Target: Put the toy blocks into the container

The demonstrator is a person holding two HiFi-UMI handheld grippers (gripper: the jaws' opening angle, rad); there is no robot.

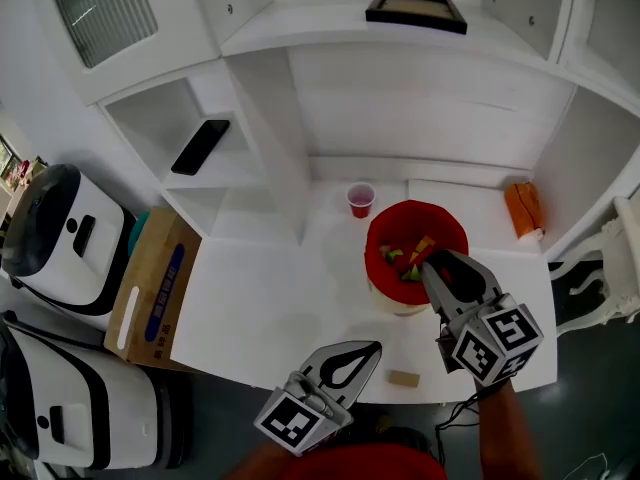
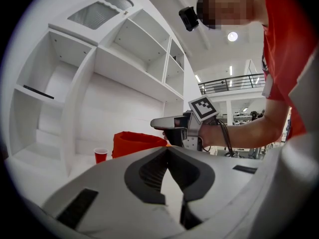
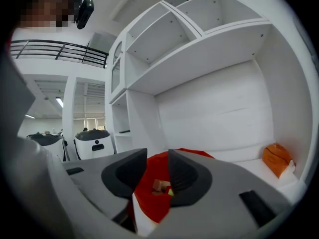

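A red container (image 1: pixel 385 230) with a pale base stands on the white table, holding several coloured blocks (image 1: pixel 405 261). My right gripper (image 1: pixel 432 261) hangs above its near rim, pointing in, jaws open. In the right gripper view the gap of that gripper (image 3: pixel 157 156) frames the container (image 3: pixel 149 203) and a tan block beside a green one (image 3: pixel 160 185); the pads touch neither. One tan block (image 1: pixel 404 378) lies near the table's front edge. My left gripper (image 1: pixel 372 349) hovers just left of it, shut and empty (image 2: pixel 167 151). The left gripper view shows the container (image 2: pixel 134 142) ahead.
A small red cup (image 1: pixel 360 199) stands behind the container, also in the left gripper view (image 2: pixel 100 155). An orange cloth (image 1: pixel 524 209) lies at the back right. Shelves hold a black phone (image 1: pixel 200 146) and a framed picture (image 1: pixel 416 11). A cardboard box (image 1: pixel 155 288) sits left of the table.
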